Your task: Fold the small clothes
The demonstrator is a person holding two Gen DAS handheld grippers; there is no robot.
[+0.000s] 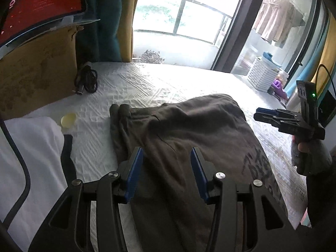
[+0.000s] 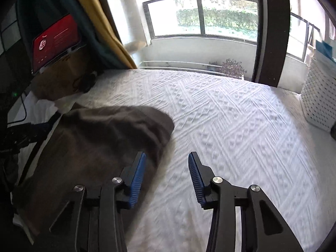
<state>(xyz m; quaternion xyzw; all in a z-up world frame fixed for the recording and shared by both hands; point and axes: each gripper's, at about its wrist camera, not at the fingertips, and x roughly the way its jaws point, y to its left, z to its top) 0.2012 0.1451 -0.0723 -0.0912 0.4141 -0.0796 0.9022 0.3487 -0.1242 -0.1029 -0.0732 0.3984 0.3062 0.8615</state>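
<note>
A dark brown-grey garment (image 1: 189, 138) lies spread on the white quilted mattress (image 1: 147, 84), with printed lettering near its right side. My left gripper (image 1: 167, 155) is open and empty, held just above the garment's near part. My right gripper (image 2: 167, 159) is open and empty, over the mattress at the garment's right edge (image 2: 117, 138). In the left wrist view the right gripper (image 1: 259, 114) shows at the right, held in a hand, beside the garment and not touching it. The left gripper shows dimly at the left edge of the right wrist view.
A white cloth with dark trim (image 1: 31, 157) lies at the left. A small pale lid (image 1: 68, 120) and a coiled black cable (image 1: 86, 80) lie on the mattress. A brown cardboard box (image 1: 37, 71) holds a red screen (image 1: 42, 4). A white basket (image 2: 319, 100) stands at the right.
</note>
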